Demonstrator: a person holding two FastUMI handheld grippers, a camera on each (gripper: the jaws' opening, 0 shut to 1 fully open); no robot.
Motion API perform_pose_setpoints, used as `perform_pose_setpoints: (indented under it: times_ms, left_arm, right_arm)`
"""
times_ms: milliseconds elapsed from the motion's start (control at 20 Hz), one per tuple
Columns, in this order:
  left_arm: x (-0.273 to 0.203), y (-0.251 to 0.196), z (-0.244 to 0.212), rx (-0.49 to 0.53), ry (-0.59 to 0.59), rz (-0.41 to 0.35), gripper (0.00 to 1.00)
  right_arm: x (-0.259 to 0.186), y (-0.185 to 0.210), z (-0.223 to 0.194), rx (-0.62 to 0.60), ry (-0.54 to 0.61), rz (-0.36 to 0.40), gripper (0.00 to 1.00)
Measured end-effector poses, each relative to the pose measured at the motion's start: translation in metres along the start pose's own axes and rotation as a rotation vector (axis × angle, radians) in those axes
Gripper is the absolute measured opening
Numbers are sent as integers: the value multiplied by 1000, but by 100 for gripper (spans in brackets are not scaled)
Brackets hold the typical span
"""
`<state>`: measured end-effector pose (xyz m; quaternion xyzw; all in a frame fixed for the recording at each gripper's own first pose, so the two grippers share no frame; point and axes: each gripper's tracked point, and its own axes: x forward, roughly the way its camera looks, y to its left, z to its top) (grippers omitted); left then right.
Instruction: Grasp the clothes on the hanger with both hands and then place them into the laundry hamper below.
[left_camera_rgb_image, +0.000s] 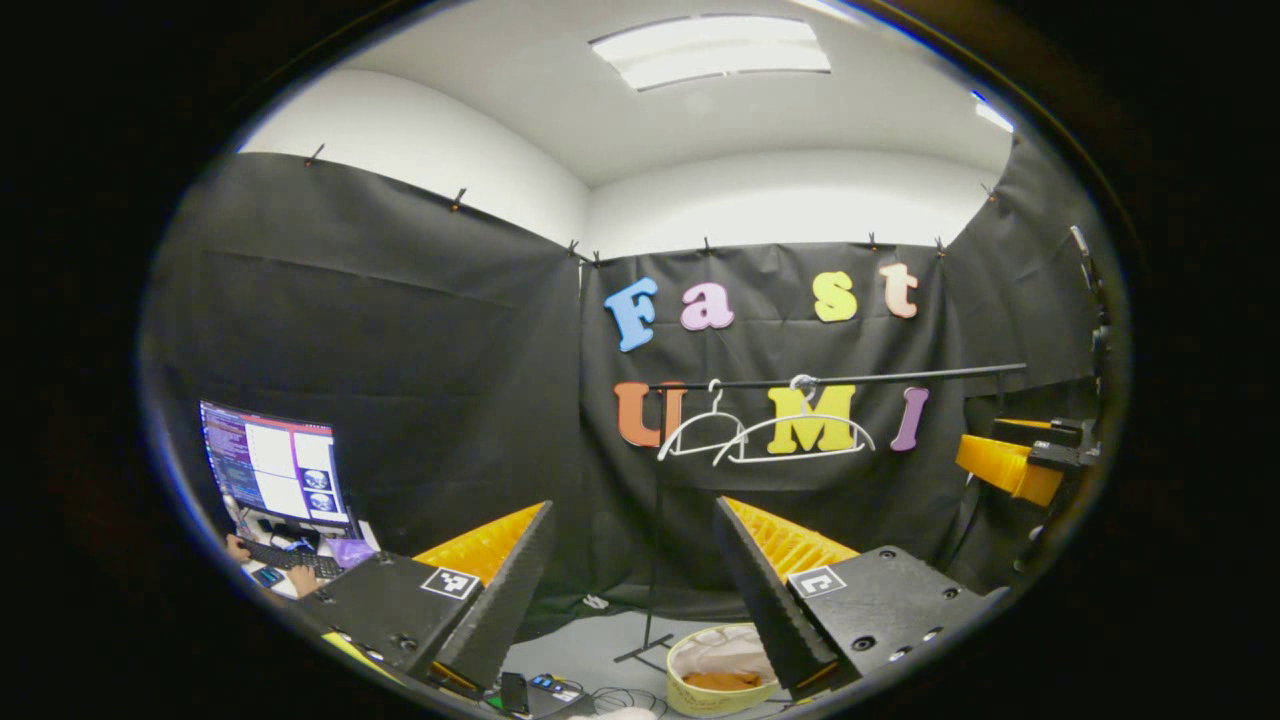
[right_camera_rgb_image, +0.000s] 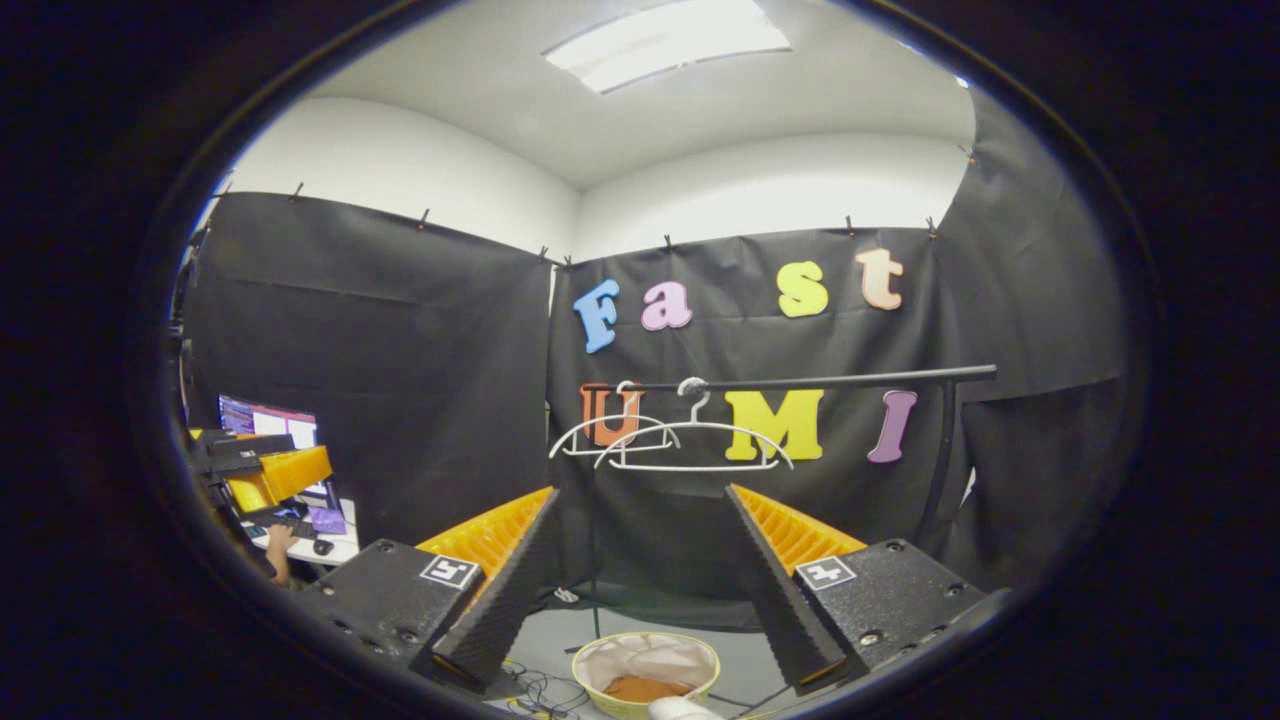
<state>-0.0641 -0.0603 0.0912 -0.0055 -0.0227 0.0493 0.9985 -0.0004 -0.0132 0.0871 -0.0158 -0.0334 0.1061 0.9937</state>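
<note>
Two bare white hangers (left_camera_rgb_image: 765, 440) (right_camera_rgb_image: 660, 440) hang on a black rail (left_camera_rgb_image: 880, 376) (right_camera_rgb_image: 830, 379) in front of the back wall. Below stands the round yellow-rimmed laundry hamper (left_camera_rgb_image: 683, 652) (right_camera_rgb_image: 596, 673) with a white liner. A brown-orange garment (left_camera_rgb_image: 722, 681) (right_camera_rgb_image: 640, 688) lies inside it. My left gripper (left_camera_rgb_image: 632, 510) is open, held well short of the rail and above the hamper, with nothing between its fingers. My right gripper (right_camera_rgb_image: 640, 495) is open too and holds nothing. Each gripper also appears at the edge of the other's view: right gripper (left_camera_rgb_image: 1010, 465), left gripper (right_camera_rgb_image: 270, 470).
The rail's black stand (left_camera_rgb_image: 655, 560) rises from the grey floor beside the hamper. At the left is a desk with a lit monitor (left_camera_rgb_image: 275, 465) (right_camera_rgb_image: 265, 420) and a person's hand (left_camera_rgb_image: 238, 548) on a keyboard. Cables and a phone (left_camera_rgb_image: 514, 692) lie on the floor.
</note>
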Motion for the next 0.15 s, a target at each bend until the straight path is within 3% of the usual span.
perform_pose_setpoints:
  times_ms: [150]
  left_arm:
    - [-4, 5, 2, -1, -10, -8, 100]
  right_arm:
    - [-5, 6, 1, -4, -11, -10, 100]
